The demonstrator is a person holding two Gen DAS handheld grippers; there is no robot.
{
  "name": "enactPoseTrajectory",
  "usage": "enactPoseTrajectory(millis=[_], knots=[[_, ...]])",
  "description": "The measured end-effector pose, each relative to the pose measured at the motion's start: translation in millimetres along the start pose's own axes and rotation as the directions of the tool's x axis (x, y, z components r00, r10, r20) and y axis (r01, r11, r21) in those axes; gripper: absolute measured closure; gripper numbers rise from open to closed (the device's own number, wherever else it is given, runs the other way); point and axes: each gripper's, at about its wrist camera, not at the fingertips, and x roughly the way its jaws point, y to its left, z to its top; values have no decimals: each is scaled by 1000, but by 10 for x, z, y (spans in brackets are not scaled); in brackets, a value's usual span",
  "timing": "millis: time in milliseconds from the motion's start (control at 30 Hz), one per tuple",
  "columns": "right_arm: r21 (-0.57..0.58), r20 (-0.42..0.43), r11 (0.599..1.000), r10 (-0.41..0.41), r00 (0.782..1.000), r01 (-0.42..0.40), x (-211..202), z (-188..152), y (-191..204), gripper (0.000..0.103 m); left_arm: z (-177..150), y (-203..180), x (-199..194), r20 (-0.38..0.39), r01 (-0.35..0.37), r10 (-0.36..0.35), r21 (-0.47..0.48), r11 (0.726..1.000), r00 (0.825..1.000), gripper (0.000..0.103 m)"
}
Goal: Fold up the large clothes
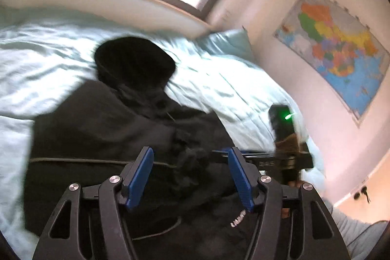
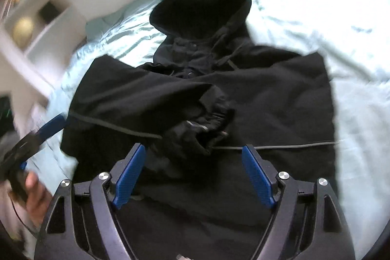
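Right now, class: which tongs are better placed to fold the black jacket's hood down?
Probably the right tongs: open, facing the hood squarely over the jacket, with folded sleeves between. The left tongs, also open, see the hood off to one side.

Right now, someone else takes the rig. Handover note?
Left gripper: open, nothing between its fingers, over the lower middle of the jacket.
Right gripper: open, empty, over the same area.
Black hooded jacket: lies front up on the light blue bed sheet, hood toward the window end.
Done: both sleeves look folded in across the chest; cuffs bunched at the centre.
Left: hood not folded down, lower half not folded up. Probably smooth the cuffs first, then fold bottom to top.
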Motion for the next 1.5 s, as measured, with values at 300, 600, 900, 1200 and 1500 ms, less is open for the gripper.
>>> enactPoseTrajectory(millis=[300, 600, 900, 1200, 1500], knots=[[-63, -37, 994, -92, 995, 89, 380, 39, 199, 60, 12, 476, -452, 73, -166, 173, -91, 982, 982, 37], [-222, 271, 890, -336, 902, 398, -743, 148, 182, 66, -84, 694, 128, -95, -311, 303, -82, 947, 948, 37], [-222, 4, 885, -418, 908, 409, 205, -222, -589, 63, -461, 651, 921, -246, -509, 530, 146, 848, 812, 38], [-138, 114, 922, -347, 931, 361, -407, -52, -466, 31, -68, 484, 417, -58, -469, 471, 35, 882, 880, 37], [-236, -16, 954, -196, 980, 187, 512, 358, 117, 30, -32, 879, 1226, -202, -570, 563, 26, 821, 801, 37]])
